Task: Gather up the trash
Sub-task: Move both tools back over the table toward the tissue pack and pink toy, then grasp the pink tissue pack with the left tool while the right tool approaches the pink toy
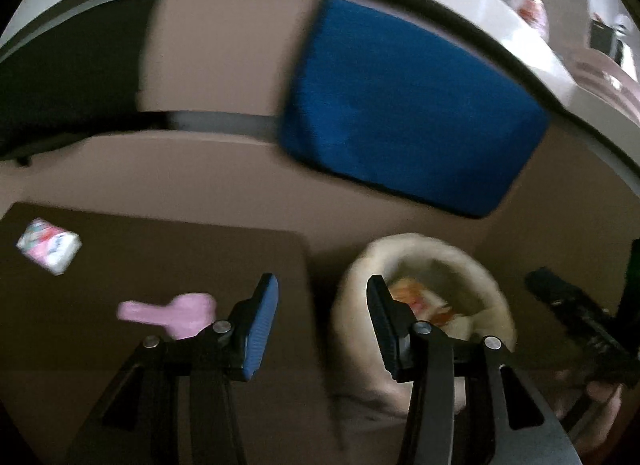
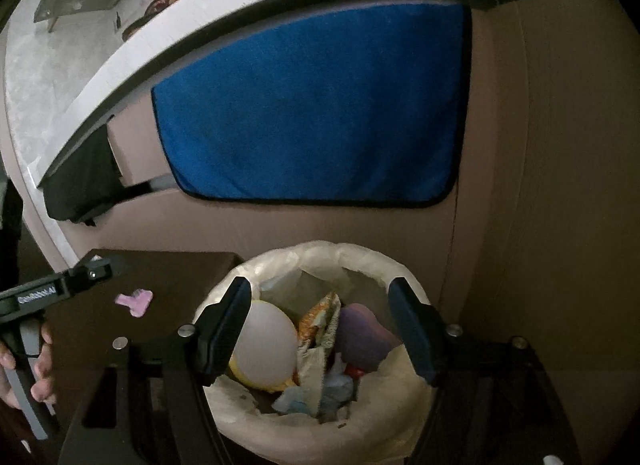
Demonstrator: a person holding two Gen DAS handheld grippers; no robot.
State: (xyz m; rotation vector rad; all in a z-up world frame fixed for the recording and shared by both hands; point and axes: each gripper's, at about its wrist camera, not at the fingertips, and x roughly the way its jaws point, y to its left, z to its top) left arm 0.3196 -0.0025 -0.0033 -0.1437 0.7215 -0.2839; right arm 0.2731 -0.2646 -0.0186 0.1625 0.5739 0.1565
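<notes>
A bin lined with a white bag [image 2: 360,253] stands on the floor and holds several pieces of trash, among them a pale round lid [image 2: 266,345], an orange wrapper [image 2: 320,321] and a purple piece [image 2: 364,337]. My right gripper [image 2: 320,329] hangs open and empty right above the bin. My left gripper [image 1: 322,325] is open and empty, between the bin [image 1: 492,289] and a dark brown low table [image 1: 160,257]. A pink scrap [image 1: 168,311] and a white and pink packet [image 1: 50,245] lie on that table. The pink scrap also shows in the right wrist view [image 2: 134,301].
A blue cloth [image 2: 320,105] hangs from a white counter edge [image 2: 200,13] behind the bin. Beige cabinet fronts [image 2: 540,145] close off the back and right. A black cloth [image 2: 80,185] hangs at the left. The left gripper's body [image 2: 52,289] shows at the left, over the table.
</notes>
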